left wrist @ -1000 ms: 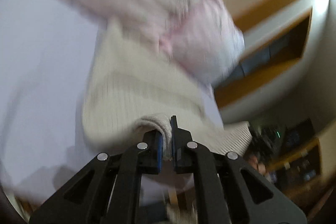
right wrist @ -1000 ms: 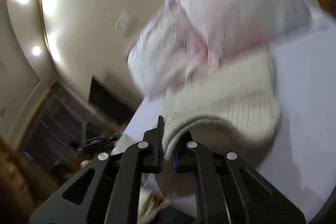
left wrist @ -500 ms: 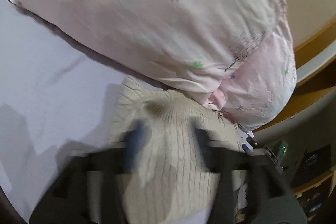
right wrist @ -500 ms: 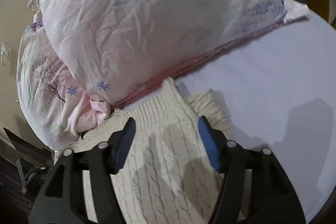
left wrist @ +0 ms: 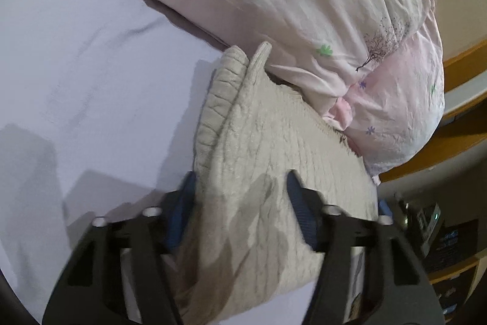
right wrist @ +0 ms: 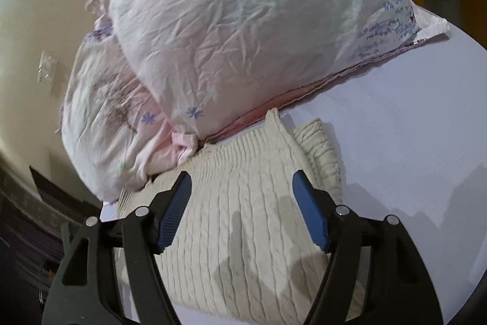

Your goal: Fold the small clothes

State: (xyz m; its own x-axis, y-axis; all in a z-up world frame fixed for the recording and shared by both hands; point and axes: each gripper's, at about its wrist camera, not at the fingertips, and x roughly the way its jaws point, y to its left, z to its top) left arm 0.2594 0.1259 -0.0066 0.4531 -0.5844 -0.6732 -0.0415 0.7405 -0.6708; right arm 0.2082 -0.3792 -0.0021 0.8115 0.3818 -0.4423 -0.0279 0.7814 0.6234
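Cream knit sweater (right wrist: 258, 233): folded on bed sheet (right wrist: 395, 142), touching pillows (right wrist: 243, 35). Left tool (left wrist: 240, 203), right tool (right wrist: 240, 203): both spread wide, gripping nothing. Risk: springy knit unfolding; pillows crowding next fold.

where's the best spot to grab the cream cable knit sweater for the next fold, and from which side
Probably the ribbed sleeve bunched along the cream cable-knit sweater's right edge, on the pale lavender bedsheet. It stands proud as a thick ridge, so the open right claw can pinch it from the bare sheet side. The far edge is tucked against the pink floral pillow, leaving little room there.
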